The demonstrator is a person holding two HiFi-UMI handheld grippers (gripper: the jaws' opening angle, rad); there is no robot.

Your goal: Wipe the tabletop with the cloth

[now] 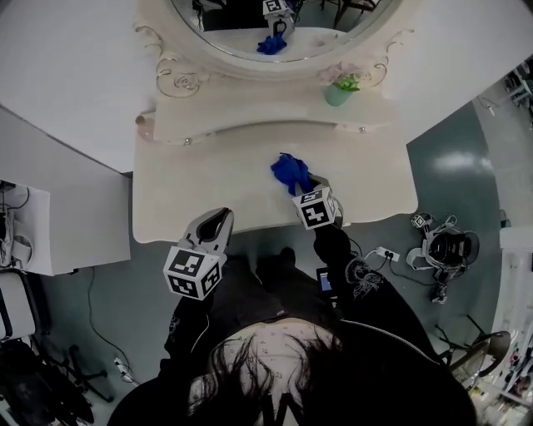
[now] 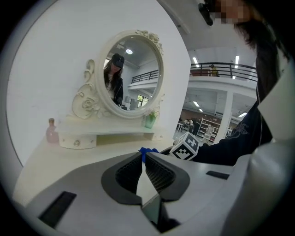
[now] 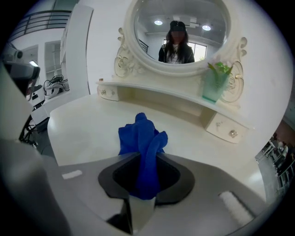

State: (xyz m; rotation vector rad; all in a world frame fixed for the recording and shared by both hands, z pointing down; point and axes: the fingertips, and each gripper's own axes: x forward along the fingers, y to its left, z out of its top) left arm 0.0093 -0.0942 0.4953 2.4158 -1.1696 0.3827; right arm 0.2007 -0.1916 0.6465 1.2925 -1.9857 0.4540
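Note:
A bunched blue cloth [image 1: 290, 172] [image 3: 140, 138] sits over the cream tabletop [image 1: 208, 179] of a dressing table, right of its middle. My right gripper [image 1: 305, 185] [image 3: 146, 159] is shut on the cloth, whose free end sticks out ahead of the jaws. My left gripper [image 1: 218, 221] [image 2: 143, 159] hangs at the table's front edge, jaws shut with nothing between them. In the left gripper view a tip of the blue cloth [image 2: 147, 150] peeks just over the jaws.
An oval mirror [image 1: 275, 25] in an ornate frame stands at the back above a low shelf [image 1: 250, 104] with drawers. A green vase [image 1: 338, 90] stands on the shelf's right, a pink bottle [image 2: 51, 131] on its left. Cables and a headset [image 1: 445, 250] lie on the floor, right.

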